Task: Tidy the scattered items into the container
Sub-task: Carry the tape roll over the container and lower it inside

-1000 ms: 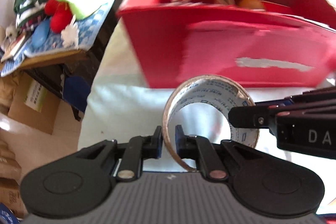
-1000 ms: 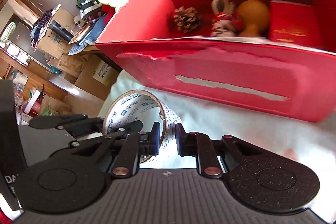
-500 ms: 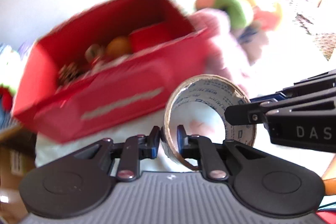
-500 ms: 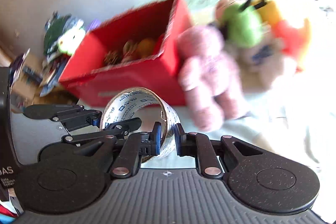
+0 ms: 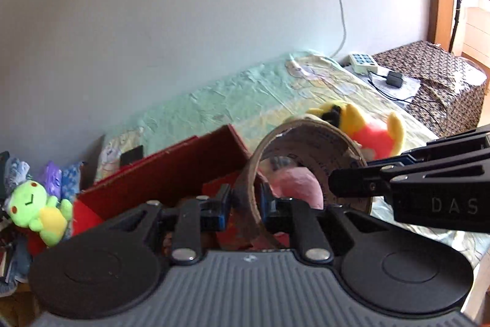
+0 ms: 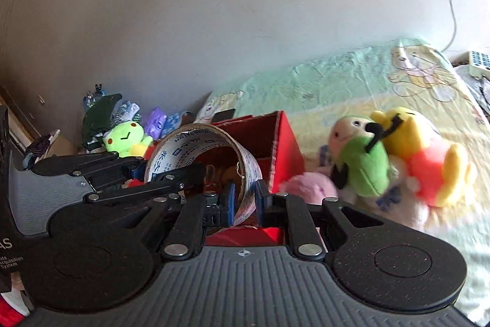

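Observation:
A roll of printed packing tape [image 5: 306,149] hangs in the air, gripped by both grippers at once. My left gripper [image 5: 245,206] is shut on the roll's near-left wall. My right gripper [image 6: 245,198] is shut on the opposite wall of the roll [image 6: 190,149]. Each gripper shows in the other's view: the right gripper [image 5: 337,189] comes in from the right, the left gripper [image 6: 153,170] from the left. The open red box [image 5: 171,173] sits on the bed just behind and below the roll. Items lie inside the red box [image 6: 284,149], mostly hidden by the roll.
Plush toys lie on the bed right of the box: a pink one [image 6: 306,186], a green one [image 6: 361,161], a yellow-and-red one [image 6: 428,155]. A green frog plush [image 6: 122,140] tops clutter left of the bed. A wall stands close behind; a power strip [image 5: 363,62] lies far right.
Both grippers rose with the tape roll still held, and the views swung up and right. The red box shrank and sank behind the roll; the plush toys and bed came into view.

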The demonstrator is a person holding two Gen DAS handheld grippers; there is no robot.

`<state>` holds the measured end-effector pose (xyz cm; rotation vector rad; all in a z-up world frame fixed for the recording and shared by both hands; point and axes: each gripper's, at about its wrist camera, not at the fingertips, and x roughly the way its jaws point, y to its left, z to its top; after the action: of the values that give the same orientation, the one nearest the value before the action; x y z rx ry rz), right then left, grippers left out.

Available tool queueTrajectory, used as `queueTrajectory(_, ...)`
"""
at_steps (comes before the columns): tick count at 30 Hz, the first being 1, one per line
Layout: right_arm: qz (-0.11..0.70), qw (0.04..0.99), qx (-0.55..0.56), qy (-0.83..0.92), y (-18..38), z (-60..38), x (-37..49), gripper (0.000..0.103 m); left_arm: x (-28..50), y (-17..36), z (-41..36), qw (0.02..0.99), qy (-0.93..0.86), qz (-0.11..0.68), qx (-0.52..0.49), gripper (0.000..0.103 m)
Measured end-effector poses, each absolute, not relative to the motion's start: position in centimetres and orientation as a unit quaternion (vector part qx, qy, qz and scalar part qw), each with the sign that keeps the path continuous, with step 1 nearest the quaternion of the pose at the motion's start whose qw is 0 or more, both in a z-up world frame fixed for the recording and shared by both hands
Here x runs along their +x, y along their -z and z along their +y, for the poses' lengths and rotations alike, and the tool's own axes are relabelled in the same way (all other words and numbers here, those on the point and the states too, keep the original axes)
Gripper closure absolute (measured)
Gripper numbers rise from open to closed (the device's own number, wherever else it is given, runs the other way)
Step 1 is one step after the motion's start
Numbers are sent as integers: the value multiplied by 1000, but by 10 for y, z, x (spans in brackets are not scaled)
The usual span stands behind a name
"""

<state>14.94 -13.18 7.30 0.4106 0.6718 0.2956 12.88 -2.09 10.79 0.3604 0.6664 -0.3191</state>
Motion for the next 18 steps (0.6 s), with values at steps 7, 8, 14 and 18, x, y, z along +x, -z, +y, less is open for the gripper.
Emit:
queueTrajectory(7, 360, 883, 219, -206, -54, -62, 217, 89, 186, -101, 55, 917, 91, 346, 177, 90)
queueTrajectory(8, 369, 877, 224, -213, -49, -52, 225, 89, 193, -98, 65, 916, 80, 351, 179, 90)
queueTrajectory(14, 433, 839, 236, -229, -15, -7, 265, 89, 237, -74, 123, 898, 52, 404, 163, 89)
queueTrajectory(18, 469, 822, 231, -227, 2, 9, 278, 90, 256, -50, 141, 883, 47, 436, 168, 89)
